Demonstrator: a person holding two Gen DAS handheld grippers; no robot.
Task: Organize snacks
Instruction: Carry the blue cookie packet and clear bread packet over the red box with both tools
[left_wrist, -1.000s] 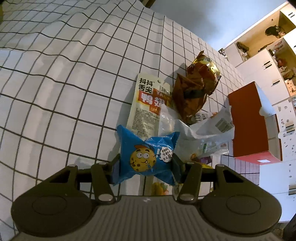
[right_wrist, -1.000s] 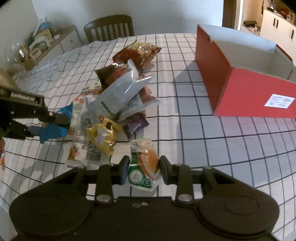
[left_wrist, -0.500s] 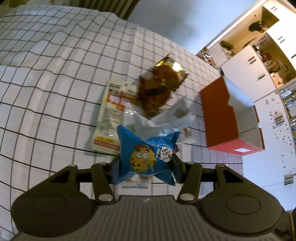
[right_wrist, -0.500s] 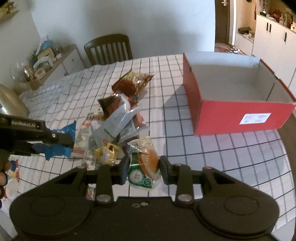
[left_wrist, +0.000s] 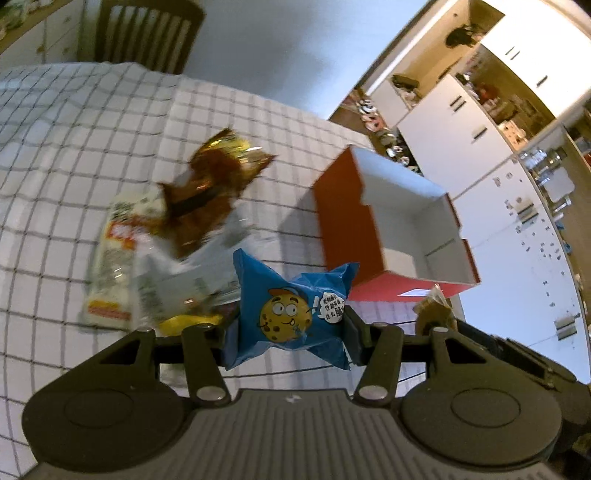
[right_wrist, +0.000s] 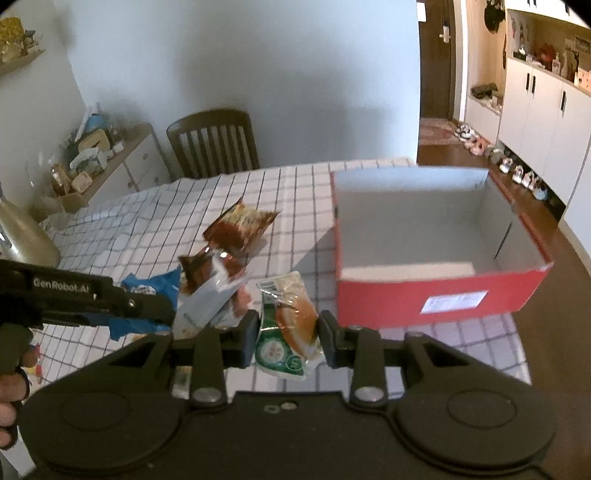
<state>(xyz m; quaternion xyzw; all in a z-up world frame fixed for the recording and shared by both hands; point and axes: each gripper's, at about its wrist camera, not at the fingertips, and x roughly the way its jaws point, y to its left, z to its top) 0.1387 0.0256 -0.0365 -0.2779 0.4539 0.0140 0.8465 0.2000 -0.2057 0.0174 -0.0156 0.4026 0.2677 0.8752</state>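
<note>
Both tools have risen off the surface (right_wrist: 295, 184). The left tool (left_wrist: 288, 328) pinches a blue cookie packet (left_wrist: 288, 314); the right tool (right_wrist: 286, 332) pinches a green bun packet (right_wrist: 288, 325). Beyond lie piled snacks (right_wrist: 221, 266), then the open red box (right_wrist: 424, 299).

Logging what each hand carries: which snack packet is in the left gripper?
The blue cookie packet, printed with a cartoon cookie face, clamped in the left gripper. The right gripper holds the green-and-white bun packet.

Left claw (left_wrist: 288, 332) and right claw (right_wrist: 286, 338) each clamp a packet, angled downward.
</note>
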